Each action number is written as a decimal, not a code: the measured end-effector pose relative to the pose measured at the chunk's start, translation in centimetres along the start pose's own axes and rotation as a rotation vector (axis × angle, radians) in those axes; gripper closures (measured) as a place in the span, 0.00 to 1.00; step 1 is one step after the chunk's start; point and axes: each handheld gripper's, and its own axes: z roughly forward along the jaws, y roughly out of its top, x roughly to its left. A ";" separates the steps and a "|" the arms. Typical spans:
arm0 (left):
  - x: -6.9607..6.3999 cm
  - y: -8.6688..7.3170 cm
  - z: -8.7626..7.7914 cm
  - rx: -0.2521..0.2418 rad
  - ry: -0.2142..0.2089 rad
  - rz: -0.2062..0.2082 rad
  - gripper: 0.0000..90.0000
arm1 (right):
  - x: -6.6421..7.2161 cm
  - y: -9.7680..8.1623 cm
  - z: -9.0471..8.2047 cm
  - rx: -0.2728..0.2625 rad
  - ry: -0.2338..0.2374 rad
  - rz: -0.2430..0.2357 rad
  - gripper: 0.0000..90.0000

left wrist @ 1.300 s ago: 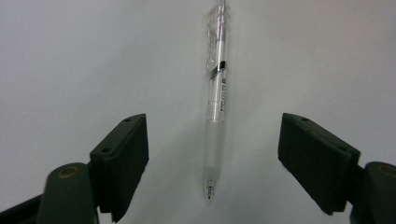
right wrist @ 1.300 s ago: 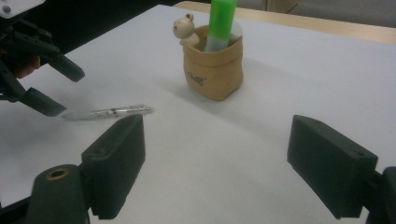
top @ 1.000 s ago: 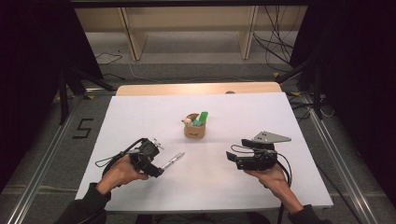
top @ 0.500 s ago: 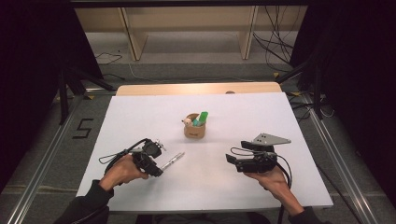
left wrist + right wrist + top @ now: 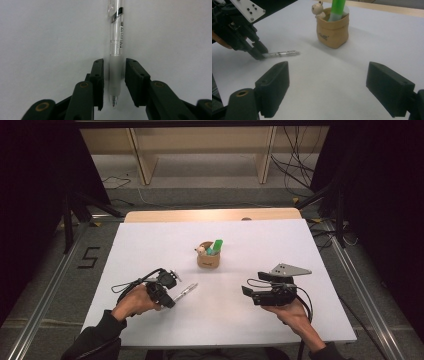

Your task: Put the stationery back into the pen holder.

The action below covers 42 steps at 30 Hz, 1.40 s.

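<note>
The left tool [image 5: 113,80] sits low in the left gripper view with its two black jaws on either side of the pen [image 5: 116,37], at the frosted grip just above the tip. The jaws have just been closing; a thin gap shows on each side of the barrel, so whether the pads already press on it cannot be told. The pen lies flat on the white counter [image 5: 37,37], its clear barrel running to the top edge of the frame. In the high view the same tool [image 5: 167,295] is at lower left, held by a hand [image 5: 132,302], with the pen [image 5: 184,291] pointing up and right from it.

The right tool [image 5: 327,82] stands wide open with nothing between its jaws, above bare counter. In the high view it [image 5: 250,292] is at lower right, well apart from the pen.

A tan pouch [image 5: 208,259] stands near the middle of the counter, holding a green marker [image 5: 217,245] and a small bear figure [image 5: 201,250].
</note>
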 end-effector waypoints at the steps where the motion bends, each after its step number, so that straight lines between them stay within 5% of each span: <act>1: 0.0 0.0 0.0 0.001 0.005 0.001 0.79 | 0.0 0.0 0.0 0.000 0.000 -0.001 0.22; 18: 0.1 0.2 -0.1 0.023 0.011 0.022 0.88 | 0.2 0.0 -0.1 -0.002 0.001 -0.006 0.22; 27: 0.1 0.2 -1.4 -0.026 -0.031 0.028 0.89 | 0.4 0.0 -0.2 -0.004 0.011 -0.011 0.22; 42: -2.8 1.9 -3.2 -0.040 -0.110 0.160 0.89 | 3.2 0.1 0.0 0.002 0.041 -0.151 0.21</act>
